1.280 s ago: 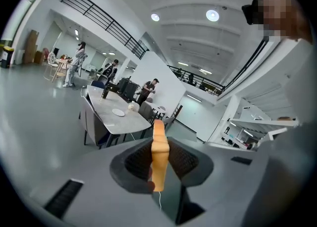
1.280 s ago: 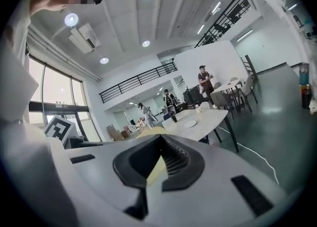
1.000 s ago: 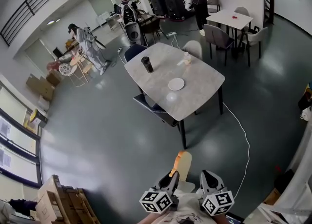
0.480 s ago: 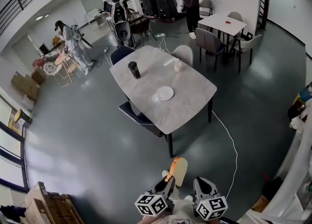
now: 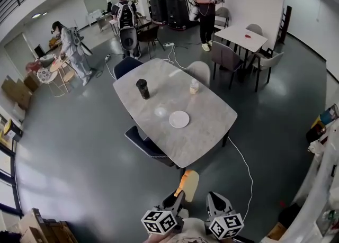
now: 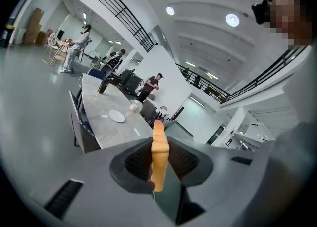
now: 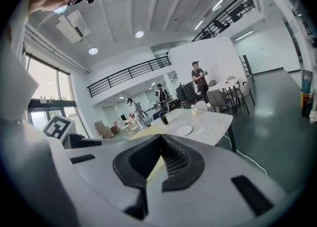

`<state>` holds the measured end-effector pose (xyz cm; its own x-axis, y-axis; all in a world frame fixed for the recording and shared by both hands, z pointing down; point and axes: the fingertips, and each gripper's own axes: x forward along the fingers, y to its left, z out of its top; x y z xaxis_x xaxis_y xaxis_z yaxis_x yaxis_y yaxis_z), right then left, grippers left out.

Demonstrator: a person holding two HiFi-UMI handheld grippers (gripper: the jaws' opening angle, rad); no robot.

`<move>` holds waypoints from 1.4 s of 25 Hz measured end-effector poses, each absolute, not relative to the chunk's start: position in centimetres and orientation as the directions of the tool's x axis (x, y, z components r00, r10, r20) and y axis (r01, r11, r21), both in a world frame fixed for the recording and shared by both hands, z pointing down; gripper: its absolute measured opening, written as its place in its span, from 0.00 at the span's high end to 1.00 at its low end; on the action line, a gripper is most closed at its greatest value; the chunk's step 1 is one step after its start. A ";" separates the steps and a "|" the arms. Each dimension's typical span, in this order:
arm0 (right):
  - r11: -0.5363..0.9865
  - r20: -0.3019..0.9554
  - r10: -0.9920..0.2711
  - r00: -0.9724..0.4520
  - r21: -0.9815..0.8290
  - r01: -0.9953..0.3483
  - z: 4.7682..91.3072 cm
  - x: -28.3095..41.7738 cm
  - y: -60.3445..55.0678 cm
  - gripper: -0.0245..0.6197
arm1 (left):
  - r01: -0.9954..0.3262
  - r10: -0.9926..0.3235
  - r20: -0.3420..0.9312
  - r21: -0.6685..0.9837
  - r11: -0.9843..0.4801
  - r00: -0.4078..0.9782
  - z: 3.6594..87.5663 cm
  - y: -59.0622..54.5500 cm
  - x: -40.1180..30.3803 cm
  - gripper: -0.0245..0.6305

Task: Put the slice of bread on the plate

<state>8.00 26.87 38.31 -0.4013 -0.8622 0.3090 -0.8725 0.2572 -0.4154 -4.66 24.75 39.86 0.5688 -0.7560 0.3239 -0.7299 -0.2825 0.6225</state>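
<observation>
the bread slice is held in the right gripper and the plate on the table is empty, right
Not quite: the slice of bread is clamped in the left gripper, not the right, as the left gripper view shows. The plate on the table is indeed empty.

Each hand-held tool is a pale grey moulded shell. The left gripper [image 6: 158, 158] has black ribbed pads [image 6: 185, 160] lining a dark, rounded recess, and slim black slots are cut into the shell on either side of that recess. The right gripper [image 7: 157, 160] is built the same way. A white cube with black square markers [image 5: 159, 221] sits behind the left gripper's recess. A matching cube [image 5: 226, 225] is on the right gripper, and pale clothing [image 5: 186, 230] shows between the two.
</observation>
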 end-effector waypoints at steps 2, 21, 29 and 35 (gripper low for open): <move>0.272 0.304 -0.859 -0.412 -0.412 -0.870 38.4 6.5 24.9 0.95 | -0.734 -0.768 0.316 0.621 -0.277 0.557 39.8 23.2 -6.6 0.82; 0.224 0.392 -0.841 -0.374 -0.377 -0.899 40.2 1.1 16.2 0.95 | -0.678 -0.777 0.283 0.696 -0.238 0.563 41.2 15.4 -13.3 0.82; 0.277 0.381 -0.816 -0.435 -0.403 -0.872 42.1 1.1 10.2 0.95 | -0.699 -0.793 0.304 0.686 -0.202 0.527 42.6 10.8 -12.5 0.82; 0.316 0.330 -0.829 -0.451 -0.389 -0.865 40.3 3.3 1.6 0.95 | -0.722 -0.798 0.352 0.676 -0.146 0.490 42.8 3.5 -11.7 0.82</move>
